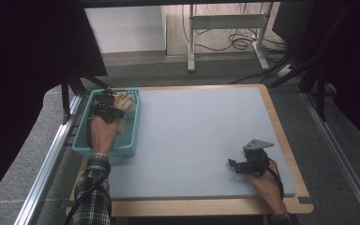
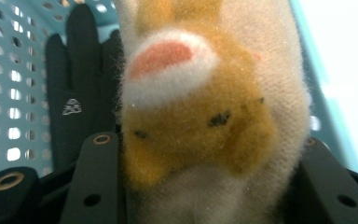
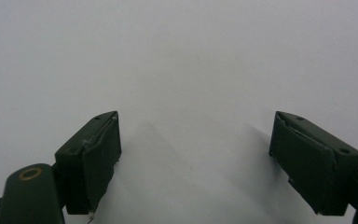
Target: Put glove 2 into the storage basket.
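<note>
Left hand-held gripper (image 1: 107, 107) is down inside the teal basket (image 1: 83, 146), jaws clamped on a fuzzy tan plush toy (image 2: 205, 121) that sits at the basket's far end, a black glove (image 2: 74, 93) just beside it. Looks like the pick-up step. Next, I'd say: lift the toy straight up clear of the basket rim. Right hand-held gripper (image 1: 236, 164) rests well apart from the basket on the grey worktop (image 1: 192, 136), jaws apart, nothing between them.

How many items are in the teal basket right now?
2 that I can see: a fuzzy orange-and-cream plush toy, clamped between the left gripper's jaws, and a black glove against the basket's perforated wall. More may lie hidden underneath.
</note>
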Available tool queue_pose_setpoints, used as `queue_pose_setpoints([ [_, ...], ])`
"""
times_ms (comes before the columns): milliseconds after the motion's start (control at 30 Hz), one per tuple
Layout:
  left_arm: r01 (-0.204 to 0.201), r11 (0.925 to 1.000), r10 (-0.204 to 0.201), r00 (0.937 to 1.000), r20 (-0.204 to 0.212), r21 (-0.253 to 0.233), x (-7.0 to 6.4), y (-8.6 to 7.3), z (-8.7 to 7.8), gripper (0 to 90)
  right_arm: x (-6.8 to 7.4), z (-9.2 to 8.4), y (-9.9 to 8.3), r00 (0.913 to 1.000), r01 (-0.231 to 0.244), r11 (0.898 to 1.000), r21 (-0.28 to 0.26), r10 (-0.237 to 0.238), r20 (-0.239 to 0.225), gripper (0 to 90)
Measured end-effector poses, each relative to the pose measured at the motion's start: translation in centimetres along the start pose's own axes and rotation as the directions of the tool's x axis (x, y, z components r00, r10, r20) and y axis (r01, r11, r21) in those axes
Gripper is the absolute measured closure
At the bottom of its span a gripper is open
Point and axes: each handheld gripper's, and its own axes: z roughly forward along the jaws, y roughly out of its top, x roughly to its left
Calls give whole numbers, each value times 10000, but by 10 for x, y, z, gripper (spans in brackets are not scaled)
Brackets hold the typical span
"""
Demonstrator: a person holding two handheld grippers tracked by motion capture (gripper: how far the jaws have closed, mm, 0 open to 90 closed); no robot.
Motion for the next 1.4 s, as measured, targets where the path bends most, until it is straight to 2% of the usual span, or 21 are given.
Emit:
queue_pose_setpoints([
  [233, -75, 9973, 71, 10000, 51, 735, -7, 3, 36, 505, 0, 0, 0, 10000, -11, 10000, -6, 11, -5, 161],
  [367, -449, 9932, 417, 9986, 327, 1072, -12, 4, 49, 492, 0, 0, 0, 10000, 12, 10000, -1, -12, -4, 161],
  [433, -662, 9897, 597, 9967, 546, 1273, -13, 5, 54, 449, 0, 0, 0, 10000, 12, 10000, -2, -12, -3, 161],
  [533, -376, 9841, 248, 9969, 753, 1739, -6, 5, 58, 323, 0, 0, 0, 10000, 2, 10000, -5, -2, -9, 161],
  [600, -334, 9820, 118, 9932, 1162, 1858, 0, 2, 57, 241, 0, 0, 0, 10000, 9, 10000, 0, -9, -6, 161],
  [633, -230, 9853, -31, 9882, 1529, 1691, 2, 1, 53, 199, 0, 0, 0, 10000, 11, 10000, -2, -11, -5, 161],
  [667, -213, 9865, -62, 9860, 1668, 1625, 3, 1, 50, 165, 0, 0, 0, 10000, 13, 10000, 0, -13, -4, 161],
  [767, -395, 9903, 162, 9851, 1714, 1332, 3, 1, 36, 121, 0, 0, 0, 10000, 17, 10000, 2, -17, -2, 161],
  [900, -181, 9981, 63, 9806, 1961, 584, 10, 4, 13, 125, 0, 0, 0, 10000, 21, 10000, 2, -21, -1, 162],
  [967, -50, 9997, 1, 9812, 1932, 250, 15, 5, 5, 149, 0, 0, 0, 10000, 21, 10000, 3, -21, 0, 161],
  [1000, 26, 9999, -47, 9824, 1866, 115, 17, 4, 2, 196, 0, 0, 0, 10000, 16, 10000, 4, -16, 0, 161],
  [1033, 91, 9999, -75, 9854, 1702, -87, 20, 3, -2, 253, 0, 0, 0, 10000, 18, 10000, 3, -18, 1, 162],
  [1100, 49, 9998, -24, 9921, 1254, -198, 23, 0, -3, 441, 0, 0, 0, 10000, 18, 10000, 3, -18, 0, 161],
  [1133, 11, 9999, 1, 9951, 990, -121, 25, -2, -1, 562, 0, 0, 0, 10000, 22, 10000, 4, -22, 2, 161],
  [1200, -169, 9995, 155, 9982, 582, 248, 25, -5, 6, 711, 0, 0, 0, 10000, 19, 10000, 4, -19, 0, 161],
  [1300, -536, 9947, 506, 9981, 358, 872, 22, -8, 22, 797, 0, 0, 0, 10000, 15, 10000, -8, -15, -3, 161],
  [1400, -581, 9931, 538, 9976, 442, 1022, 17, -8, 32, 837, 0, 0, 0, 10000, 9, 10000, -10, -9, -5, 161],
])
